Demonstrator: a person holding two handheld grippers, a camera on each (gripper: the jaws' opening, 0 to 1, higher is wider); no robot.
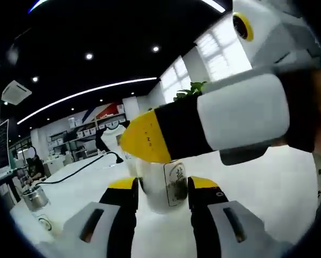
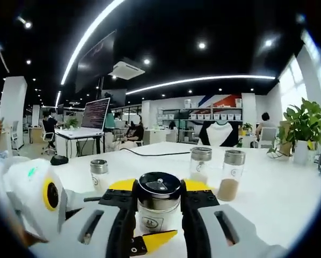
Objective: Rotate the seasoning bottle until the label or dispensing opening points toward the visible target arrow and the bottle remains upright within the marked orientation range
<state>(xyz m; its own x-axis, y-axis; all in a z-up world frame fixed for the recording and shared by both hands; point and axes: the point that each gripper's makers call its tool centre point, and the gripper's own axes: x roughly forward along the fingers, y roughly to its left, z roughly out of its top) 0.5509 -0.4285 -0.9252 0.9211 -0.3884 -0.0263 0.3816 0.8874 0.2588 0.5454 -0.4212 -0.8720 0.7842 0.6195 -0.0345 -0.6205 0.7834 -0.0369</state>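
Observation:
The seasoning bottle (image 2: 152,219) stands upright on the white table (image 2: 278,199); it is clear with a black and silver lid and a small white label. In the right gripper view, my right gripper (image 2: 159,187) is shut on it at lid height, a yellow-tipped jaw on each side. In the left gripper view, my left gripper (image 1: 163,187) is shut on the bottle (image 1: 168,189) lower down, with the label facing the camera. There a yellow fingertip (image 1: 146,141) of the right gripper covers the lid. A yellow fingertip (image 2: 156,241) of the left gripper lies across the bottle's base.
Three more shakers stand behind: a short one (image 2: 99,173), a clear one (image 2: 200,161) and one with brown powder (image 2: 232,173). A black cable (image 1: 80,169) crosses the table. A metal pot (image 1: 34,199) sits near the left edge. A potted plant (image 2: 304,126) stands far right.

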